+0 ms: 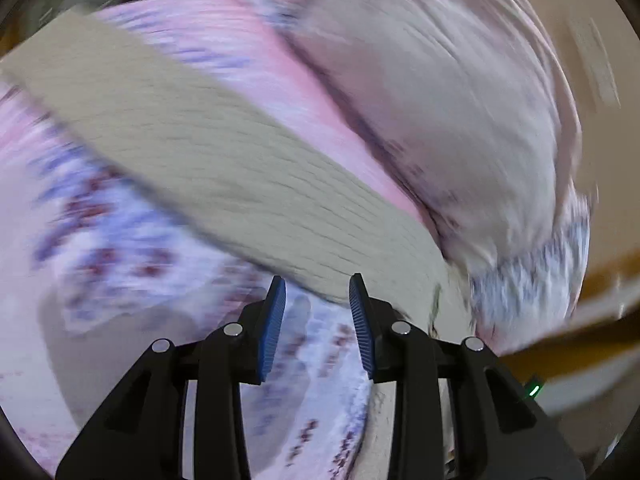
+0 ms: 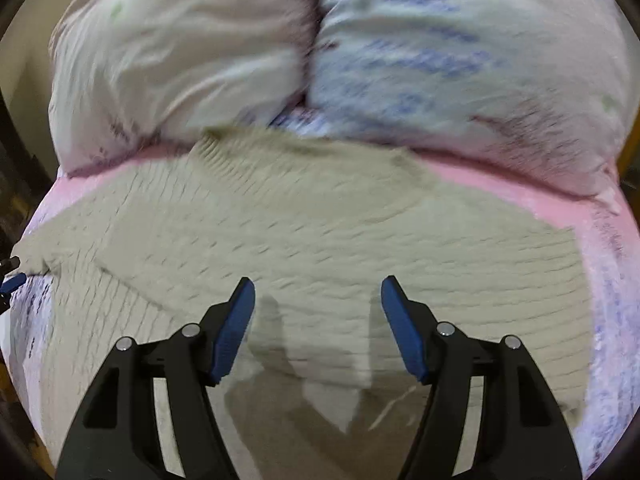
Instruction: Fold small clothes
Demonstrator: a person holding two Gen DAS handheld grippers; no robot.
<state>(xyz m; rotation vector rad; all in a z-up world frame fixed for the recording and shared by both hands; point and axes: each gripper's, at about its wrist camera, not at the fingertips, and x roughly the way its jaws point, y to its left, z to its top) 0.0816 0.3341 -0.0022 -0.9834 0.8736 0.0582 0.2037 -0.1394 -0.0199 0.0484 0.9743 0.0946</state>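
A beige ribbed knit garment (image 2: pixel 320 232) lies spread on a bed with a pink and floral sheet (image 2: pixel 500 184). In the right wrist view my right gripper (image 2: pixel 318 292) hovers over the garment's near part, jaws wide apart, with nothing between the blue pads (image 2: pixel 236 328). In the left wrist view the same garment (image 1: pixel 208 152) runs as a diagonal band. My left gripper (image 1: pixel 318 292) is at its lower edge, jaws partly apart, only sheet showing between them. Both views are motion-blurred.
Two pillows lie past the garment, a pale one (image 2: pixel 176 48) and a blue-patterned one (image 2: pixel 460 52). In the left wrist view a pillow (image 1: pixel 440 100) lies at upper right and the floral sheet (image 1: pixel 120 240) at lower left. A bed edge and brown floor (image 1: pixel 608 276) show at right.
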